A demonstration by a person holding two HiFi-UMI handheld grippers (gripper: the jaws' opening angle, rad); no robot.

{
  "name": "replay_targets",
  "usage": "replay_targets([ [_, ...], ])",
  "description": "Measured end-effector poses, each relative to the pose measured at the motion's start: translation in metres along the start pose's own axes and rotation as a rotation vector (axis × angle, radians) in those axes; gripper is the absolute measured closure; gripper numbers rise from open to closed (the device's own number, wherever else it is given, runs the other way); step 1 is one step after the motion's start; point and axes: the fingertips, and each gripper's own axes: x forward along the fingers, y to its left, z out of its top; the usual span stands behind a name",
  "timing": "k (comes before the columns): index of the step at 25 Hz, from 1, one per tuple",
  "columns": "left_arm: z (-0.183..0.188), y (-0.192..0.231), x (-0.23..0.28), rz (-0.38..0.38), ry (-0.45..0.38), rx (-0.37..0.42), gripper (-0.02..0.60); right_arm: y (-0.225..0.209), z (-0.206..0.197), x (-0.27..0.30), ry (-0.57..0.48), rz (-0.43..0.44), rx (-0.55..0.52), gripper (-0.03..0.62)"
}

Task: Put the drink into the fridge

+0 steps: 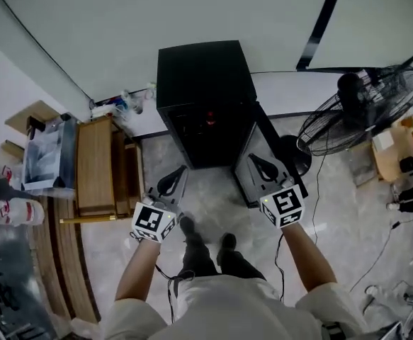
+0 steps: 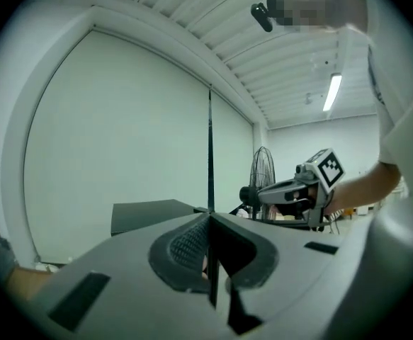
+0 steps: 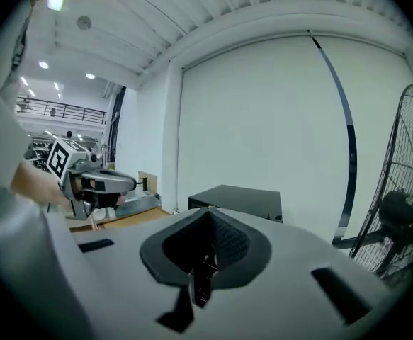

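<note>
A small red thing (image 1: 210,117) shows in the dark inside of the fridge (image 1: 203,73). It is too small to tell whether it is the drink. Neither claw carries a drink.

The fridge is a black box standing on the pale stone floor (image 1: 217,207) at 12 o'clock from the person, against the white wall. Its door (image 1: 271,144) is swung out toward 1 o'clock.

The left claw (image 1: 173,180) is held just before the fridge at 11 o'clock. In the left gripper view its jaws are pressed together with nothing between them. The right claw (image 1: 262,164) is held at 1 o'clock, over the inner face of the open door. In the right gripper view its jaws too are pressed together and empty. The two claws are level with each other, and the person's dark shoes (image 1: 189,227) are on the floor between and below them.

At 10 o'clock a wooden worktop (image 1: 95,167) stands beside the fridge. A clear box (image 1: 47,154) lies just beyond it, and bottles with red labels (image 1: 11,211) lie at 9 o'clock. A black standing fan (image 1: 362,108) is at 2 o'clock.
</note>
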Motion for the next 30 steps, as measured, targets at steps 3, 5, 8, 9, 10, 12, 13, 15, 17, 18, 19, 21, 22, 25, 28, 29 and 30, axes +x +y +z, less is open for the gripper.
replay_targets([
  [3, 0.013, -0.019, -0.034, -0.003, 0.01, -0.009, 0.575, 0.017, 0.016, -0.028, -0.002, 0.001, -0.016, 0.599],
  [5, 0.018, -0.029, -0.056, -0.002, 0.017, -0.012, 0.575, 0.028, 0.026, -0.044, -0.004, -0.004, -0.019, 0.599],
  [8, 0.019, -0.035, -0.089, 0.004, 0.022, -0.025, 0.574, 0.049, 0.037, -0.064, -0.006, -0.01, -0.017, 0.599],
  [9, 0.019, -0.037, -0.1, 0.006, 0.023, -0.031, 0.575, 0.057, 0.039, -0.07, -0.007, -0.012, -0.021, 0.599],
  [10, 0.02, -0.038, -0.111, 0.007, 0.023, -0.036, 0.574, 0.066, 0.041, -0.077, -0.007, -0.017, -0.026, 0.599],
  [12, 0.022, -0.042, -0.131, 0.007, 0.021, -0.046, 0.574, 0.082, 0.045, -0.089, -0.007, -0.03, -0.03, 0.599],
  [13, 0.023, -0.044, -0.141, 0.004, 0.023, -0.046, 0.574, 0.09, 0.046, -0.095, -0.006, -0.036, -0.026, 0.599],
  [15, 0.025, -0.052, -0.16, -0.01, 0.029, -0.037, 0.574, 0.108, 0.049, -0.108, -0.011, -0.046, -0.006, 0.599],
  [17, 0.027, -0.061, -0.18, -0.032, 0.034, -0.022, 0.574, 0.128, 0.052, -0.122, -0.022, -0.052, 0.007, 0.599],
  [18, 0.028, -0.067, -0.19, -0.042, 0.034, -0.017, 0.574, 0.138, 0.053, -0.13, -0.024, -0.055, 0.007, 0.599],
  [19, 0.028, -0.071, -0.199, -0.049, 0.033, -0.013, 0.574, 0.148, 0.052, -0.137, -0.025, -0.06, 0.006, 0.599],
  [21, 0.03, -0.078, -0.217, -0.06, 0.027, -0.01, 0.574, 0.166, 0.05, -0.151, -0.025, -0.07, 0.007, 0.599],
  [22, 0.03, -0.08, -0.224, -0.064, 0.024, -0.013, 0.574, 0.173, 0.049, -0.158, -0.025, -0.075, 0.008, 0.599],
  [25, 0.03, -0.088, -0.241, -0.078, 0.023, -0.033, 0.574, 0.191, 0.047, -0.18, -0.023, -0.095, 0.0, 0.599],
  [28, 0.031, -0.102, -0.252, -0.09, 0.027, -0.042, 0.574, 0.197, 0.046, -0.206, -0.021, -0.12, -0.006, 0.599],
  [29, 0.032, -0.107, -0.254, -0.091, 0.026, -0.042, 0.574, 0.196, 0.046, -0.214, -0.022, -0.128, -0.006, 0.599],
  [30, 0.032, -0.113, -0.255, -0.091, 0.025, -0.042, 0.574, 0.194, 0.046, -0.222, -0.024, -0.135, -0.005, 0.599],
])
